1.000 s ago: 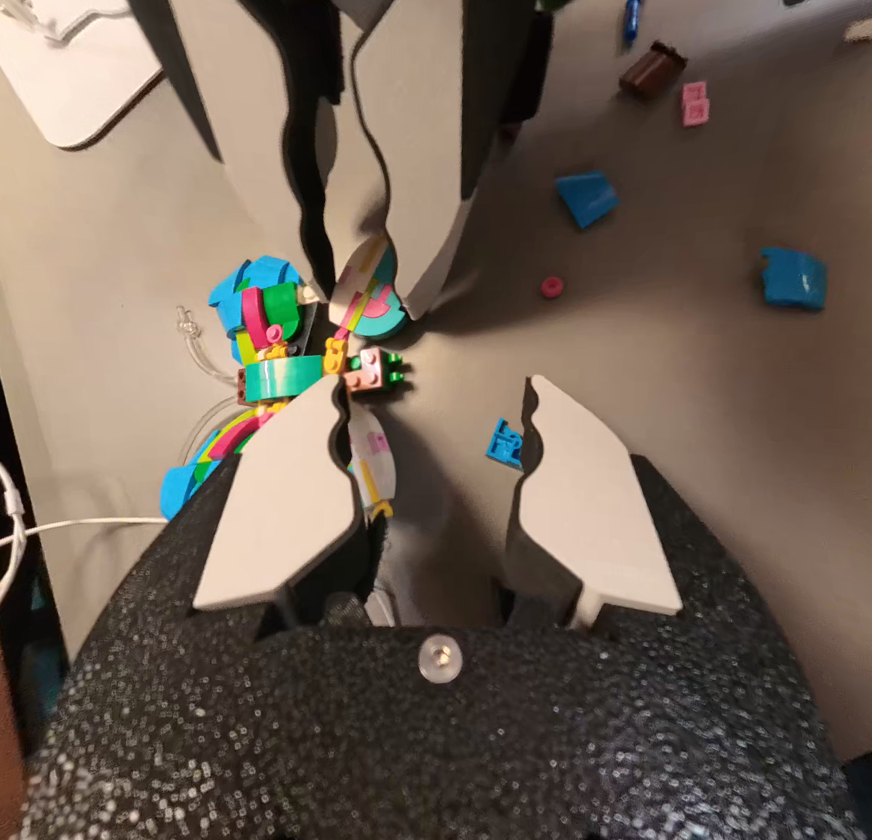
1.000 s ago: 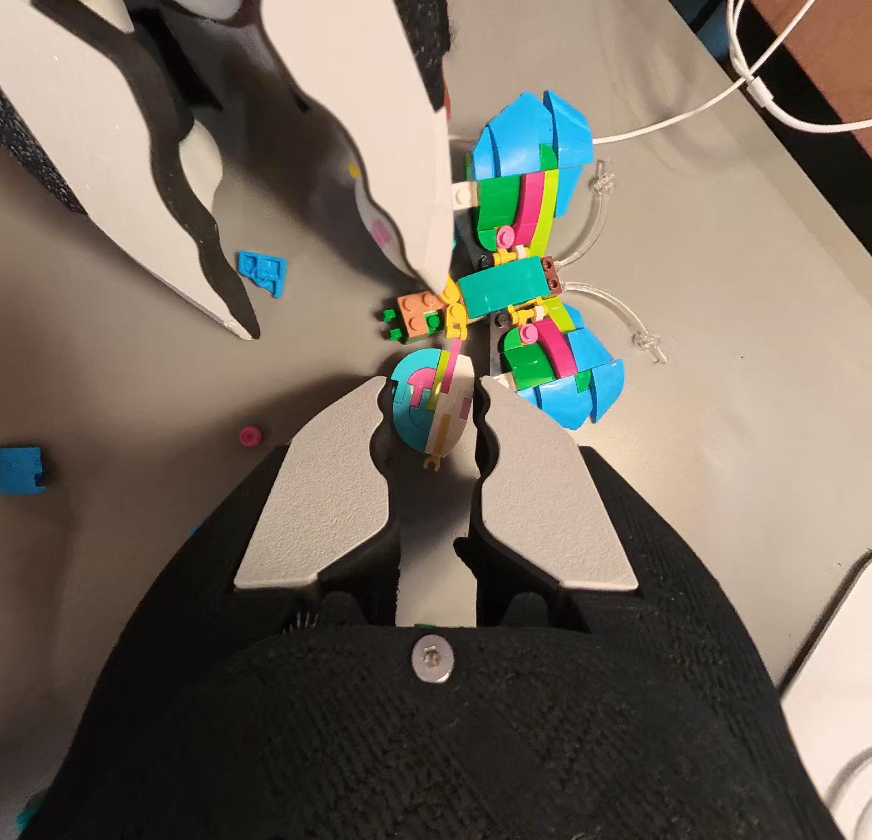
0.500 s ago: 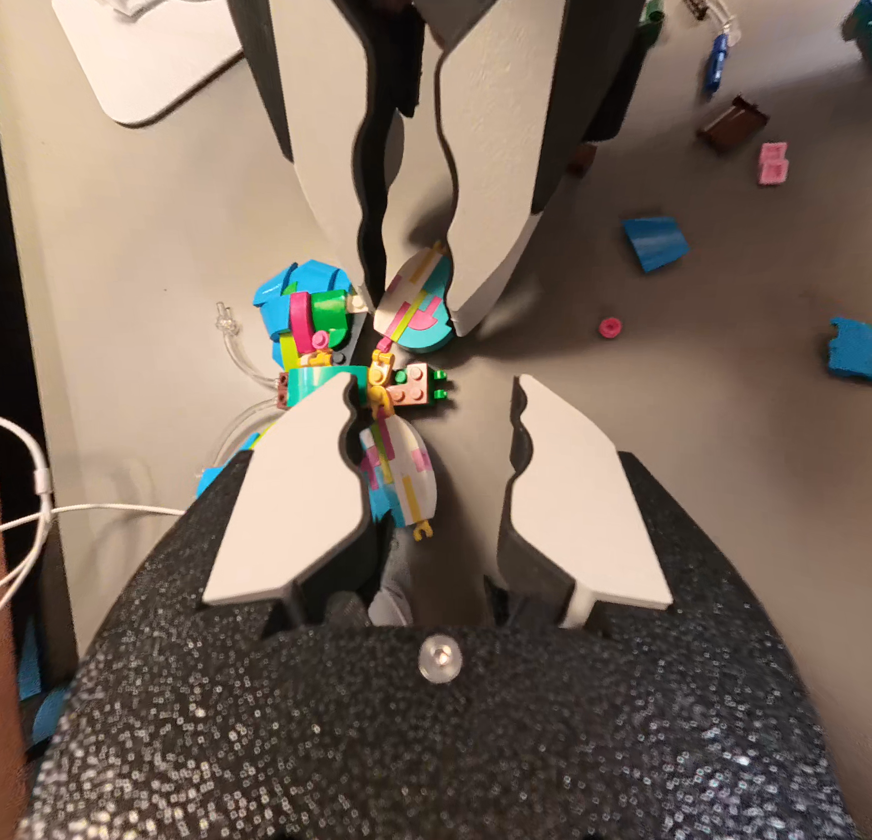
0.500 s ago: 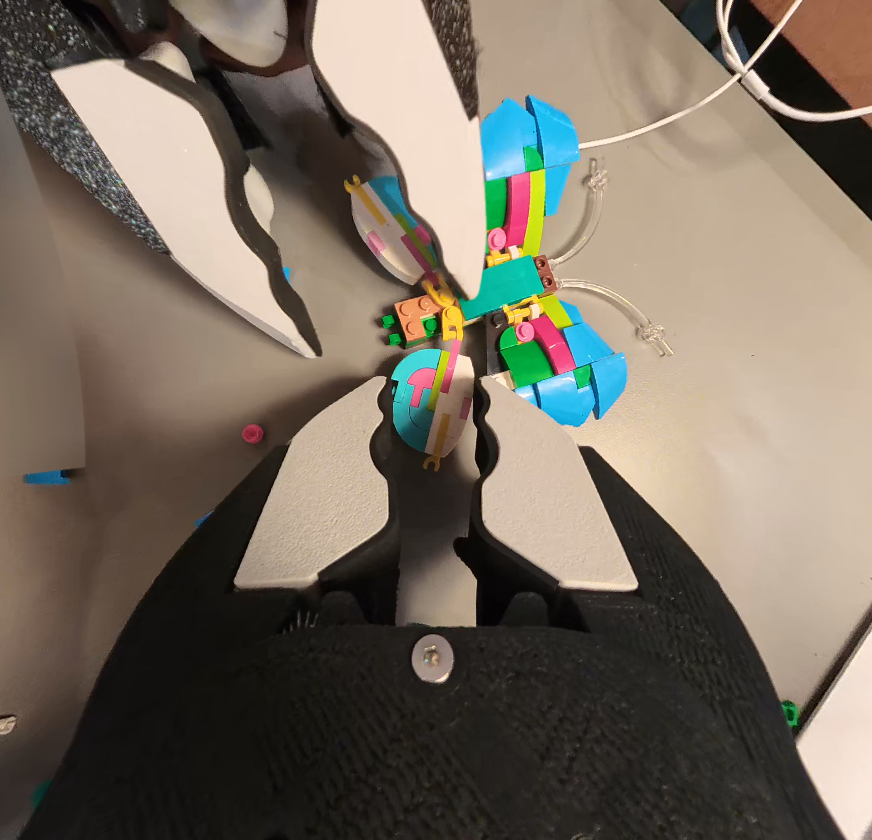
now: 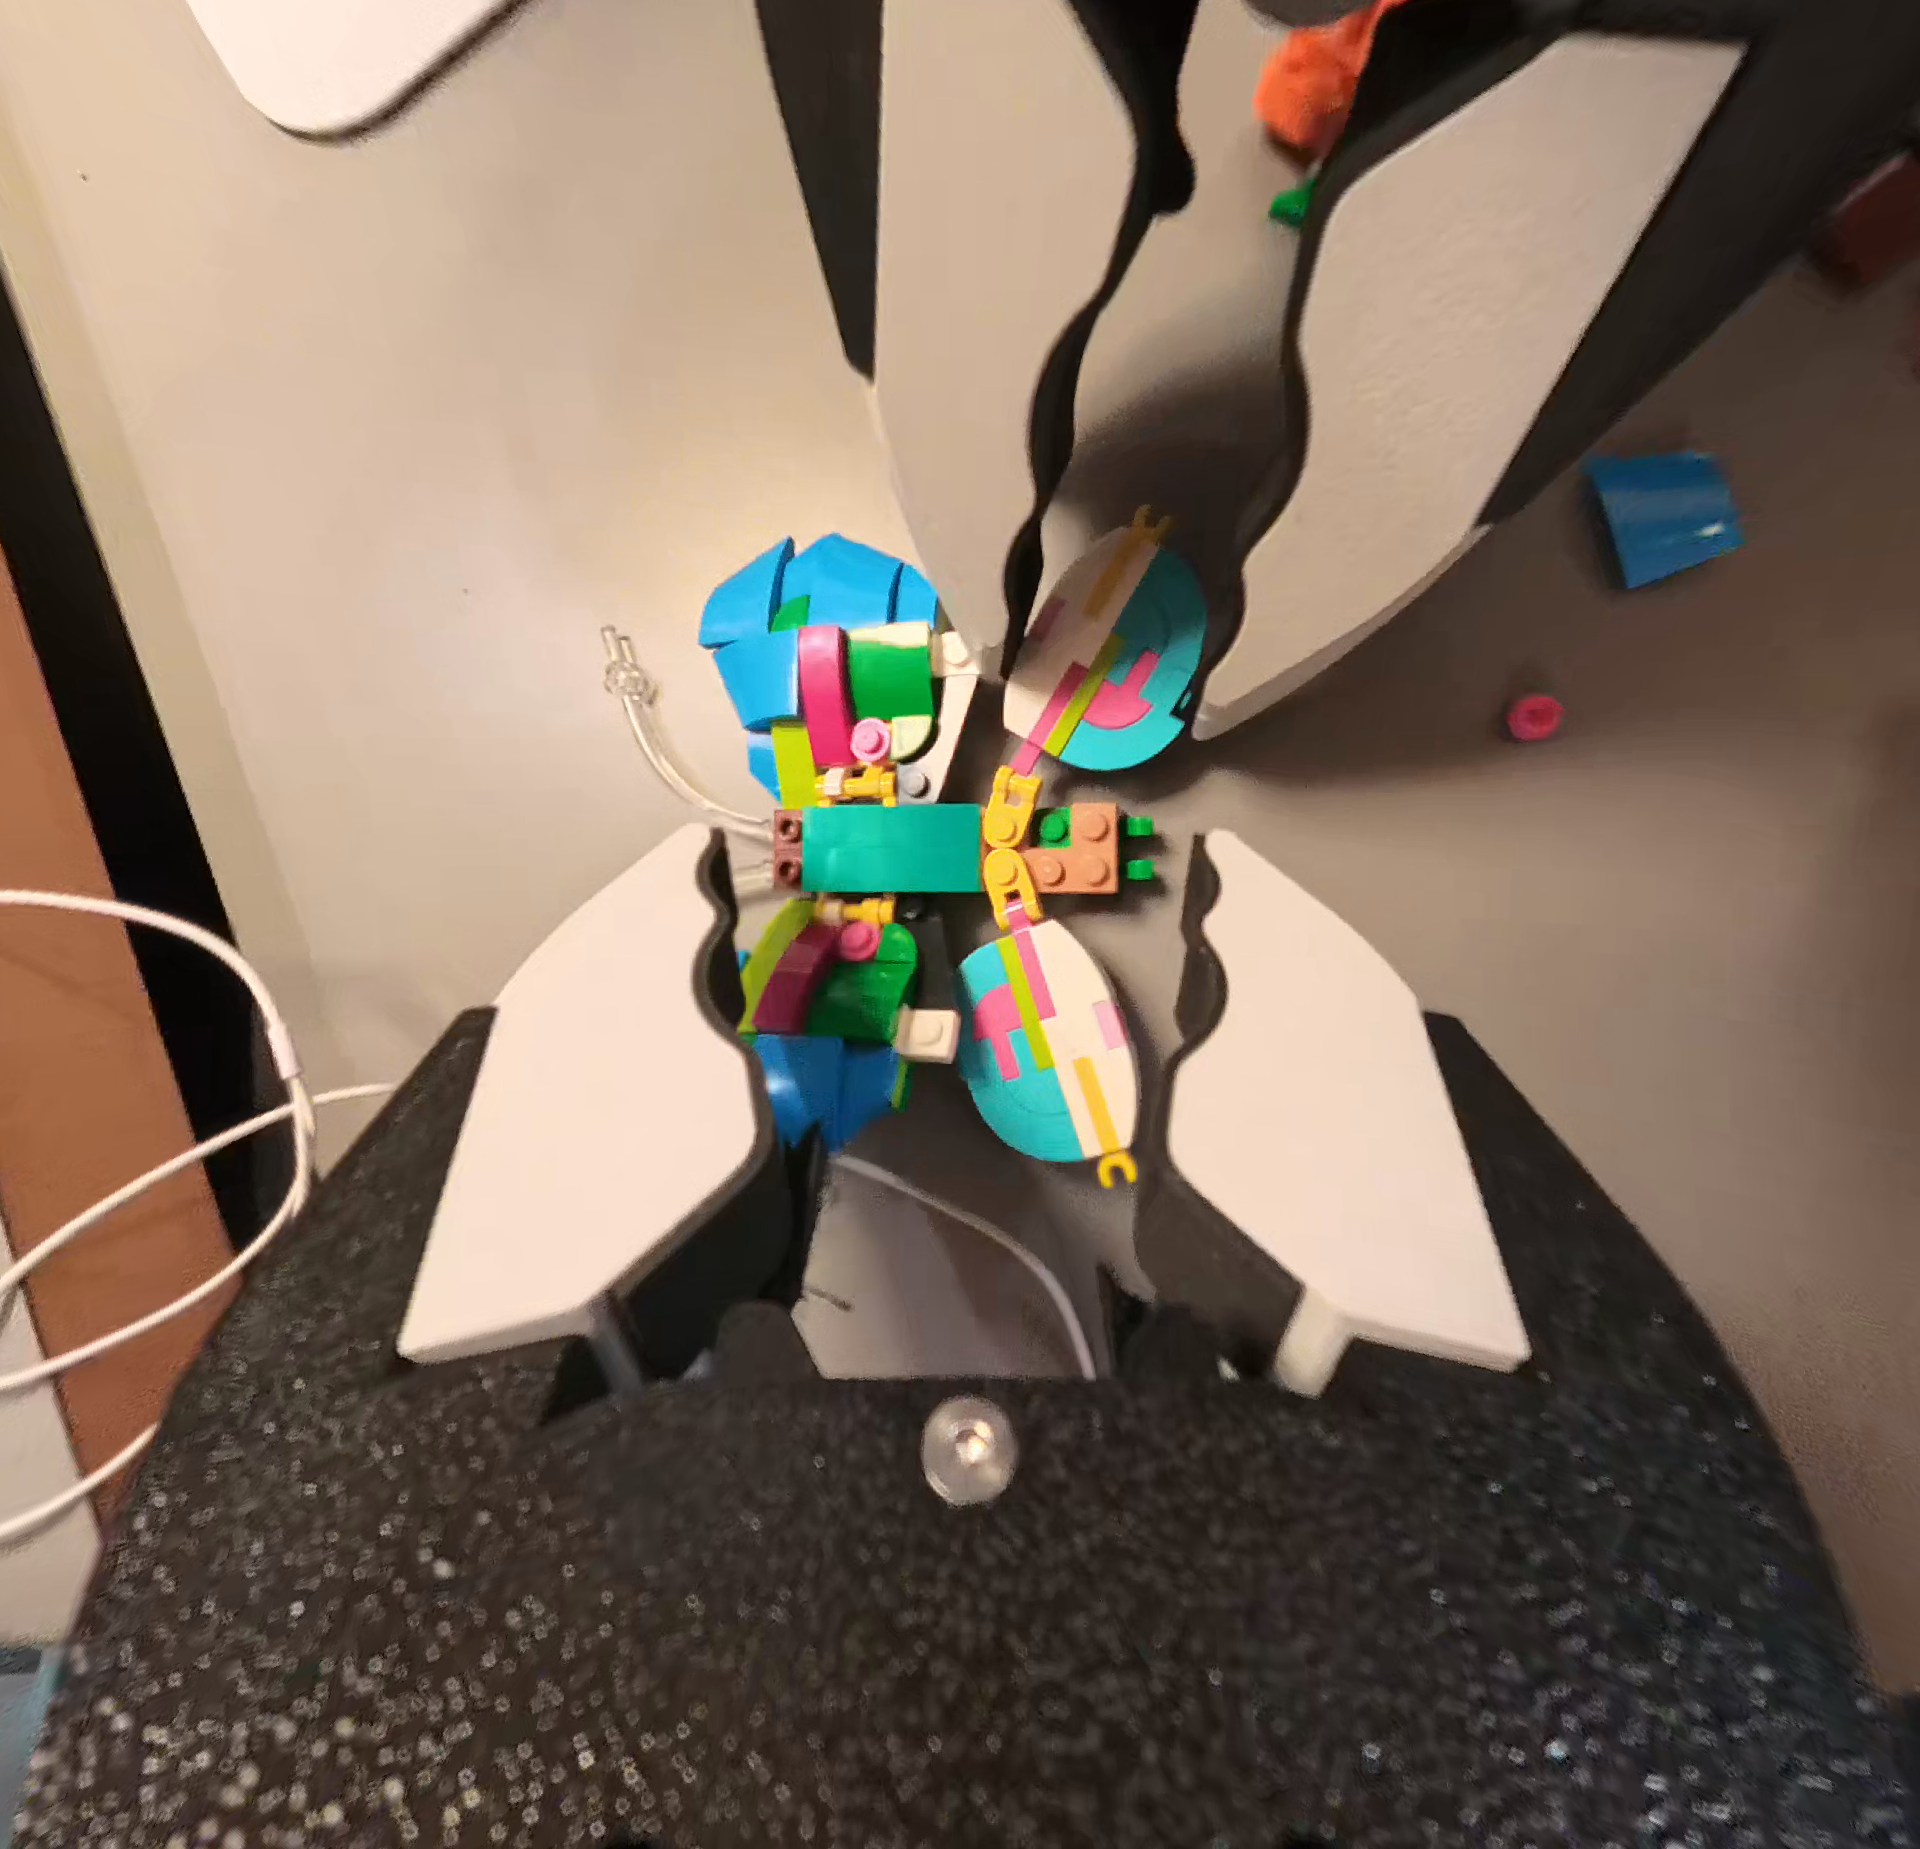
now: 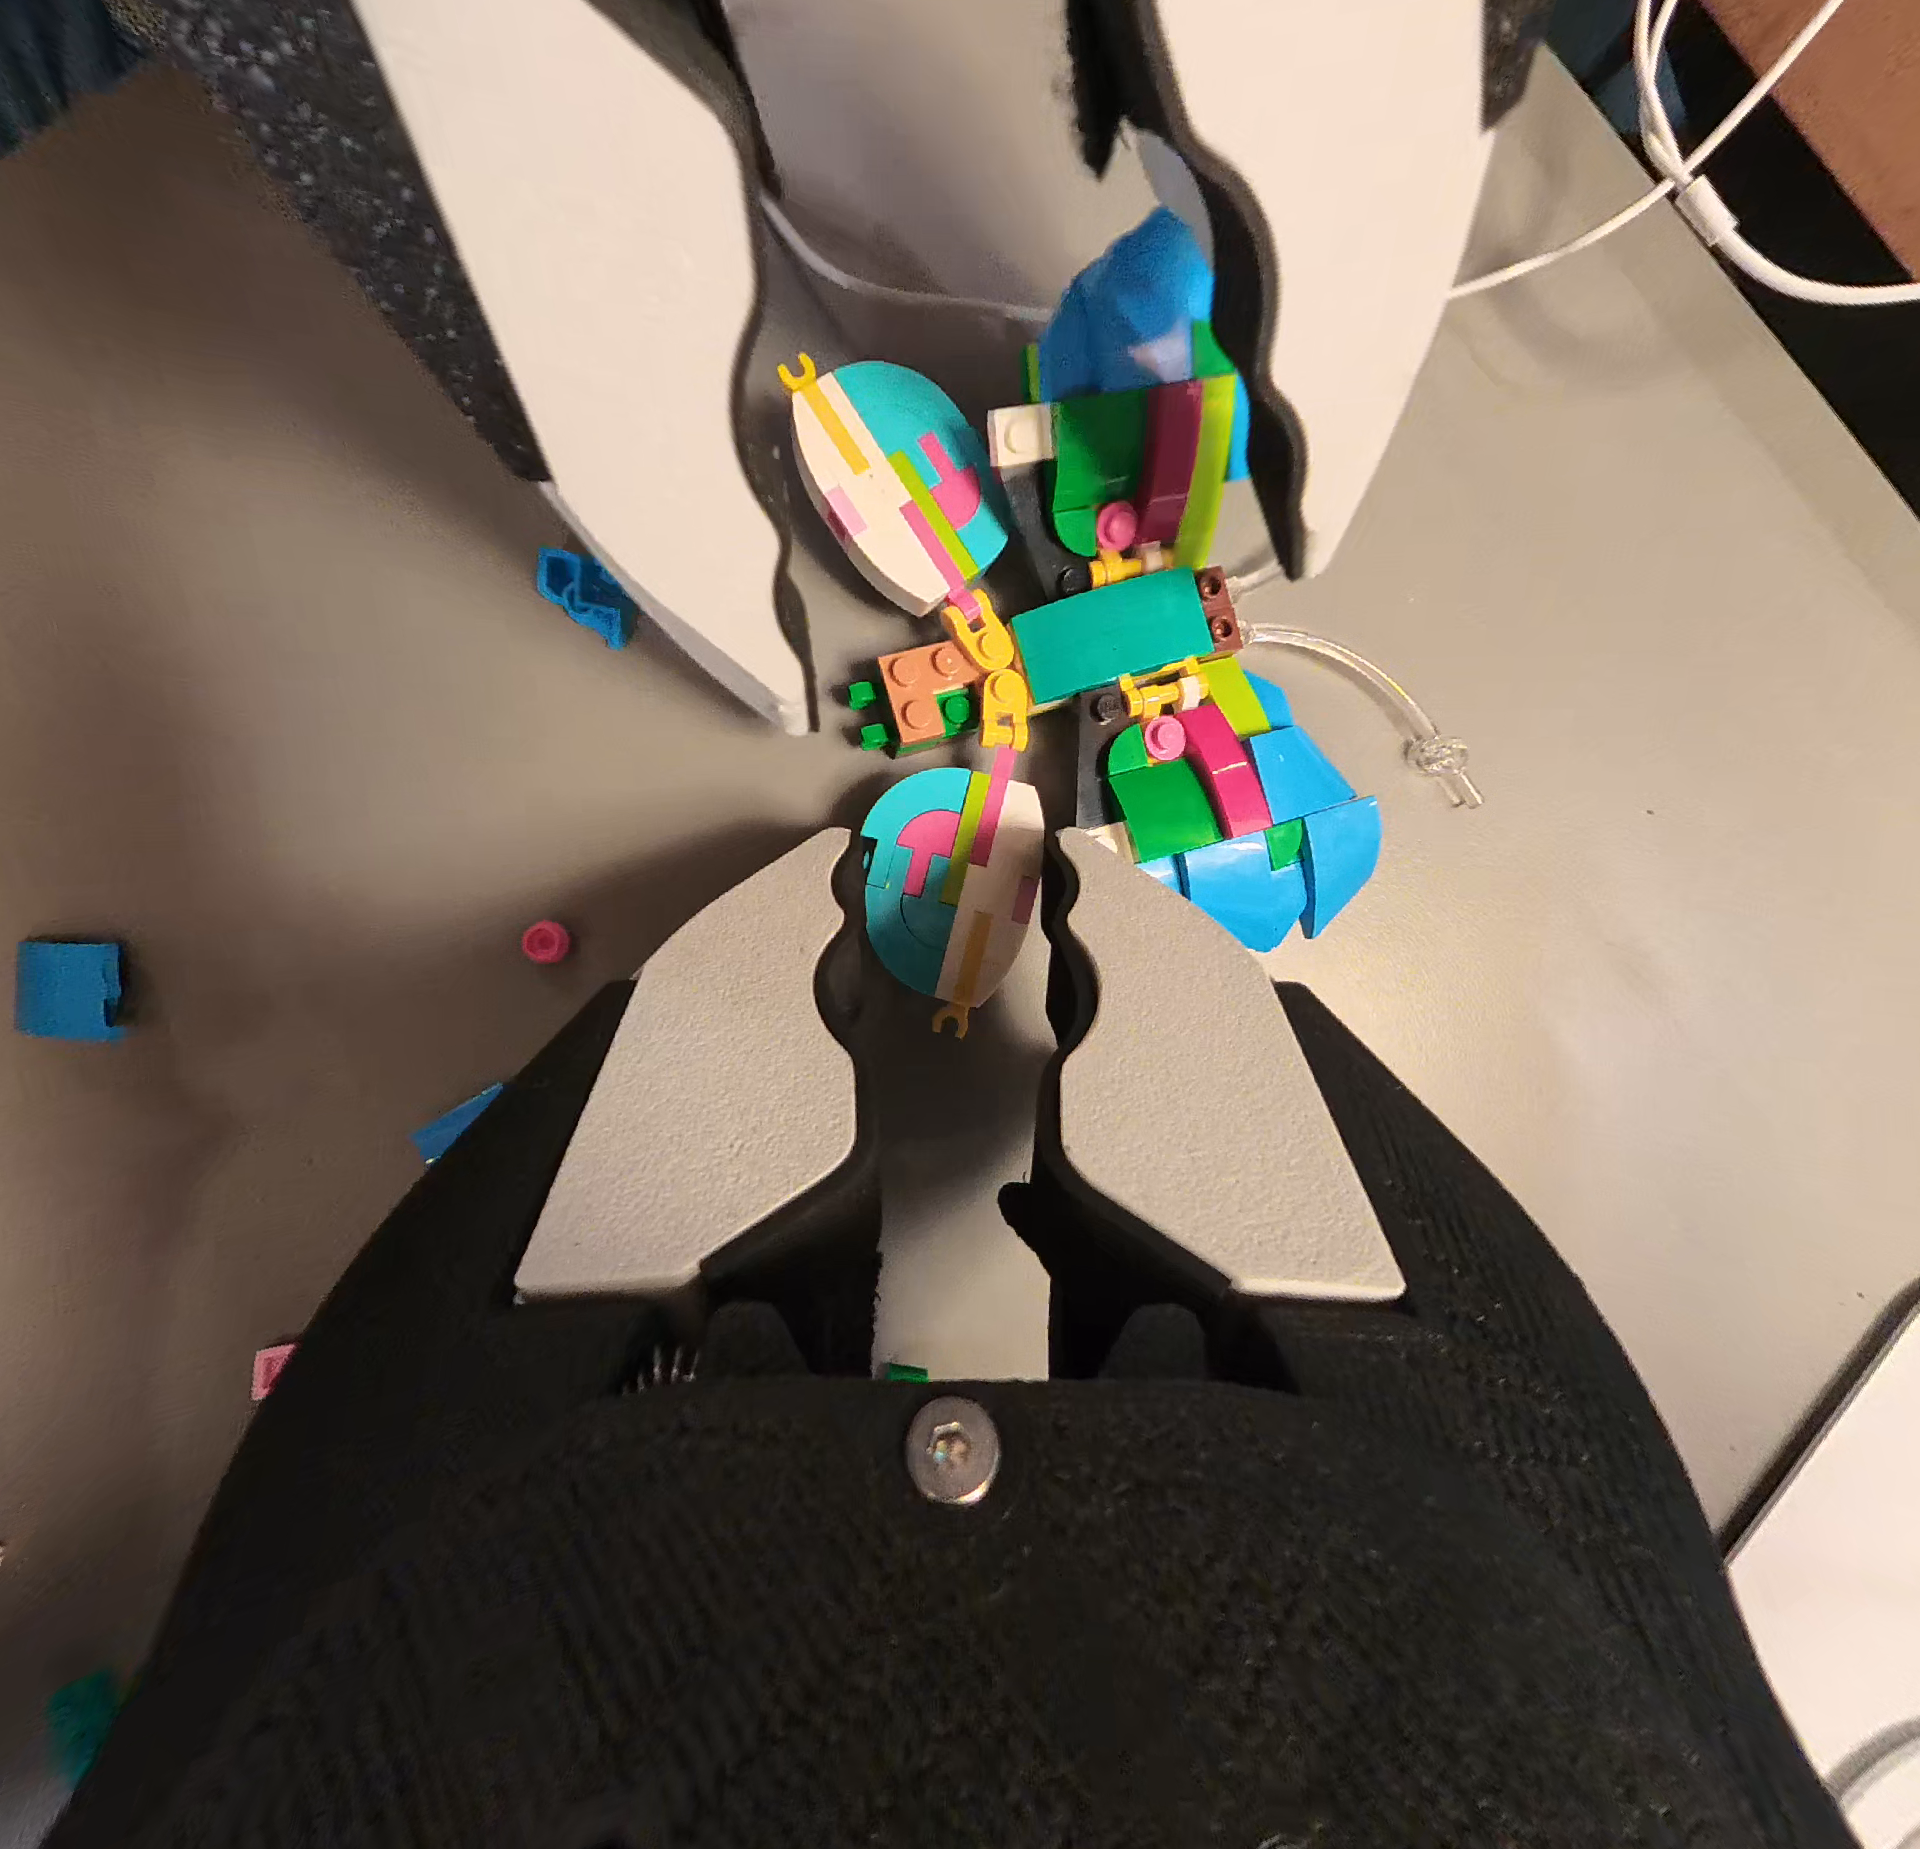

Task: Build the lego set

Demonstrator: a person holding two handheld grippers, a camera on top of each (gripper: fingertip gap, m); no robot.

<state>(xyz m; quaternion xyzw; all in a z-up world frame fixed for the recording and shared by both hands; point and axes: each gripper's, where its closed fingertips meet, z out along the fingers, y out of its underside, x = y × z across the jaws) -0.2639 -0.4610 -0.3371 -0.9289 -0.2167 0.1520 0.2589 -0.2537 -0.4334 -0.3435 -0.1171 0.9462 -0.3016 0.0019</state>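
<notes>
right gripper (image 6: 951,849) pinches multicoloured brick butterfly's (image 6: 1101,636) teal-white oval wing (image 6: 951,900) | left gripper (image 5: 951,849) spread around butterfly | grey tabletop (image 6: 312,449)

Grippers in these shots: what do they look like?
Left gripper: pale grey flat fingers with wavy black-padded inner edges, black speckled body, clear centre screw. Right gripper: same grey fingers, body wrapped in black knit fabric, metal centre screw.
</notes>
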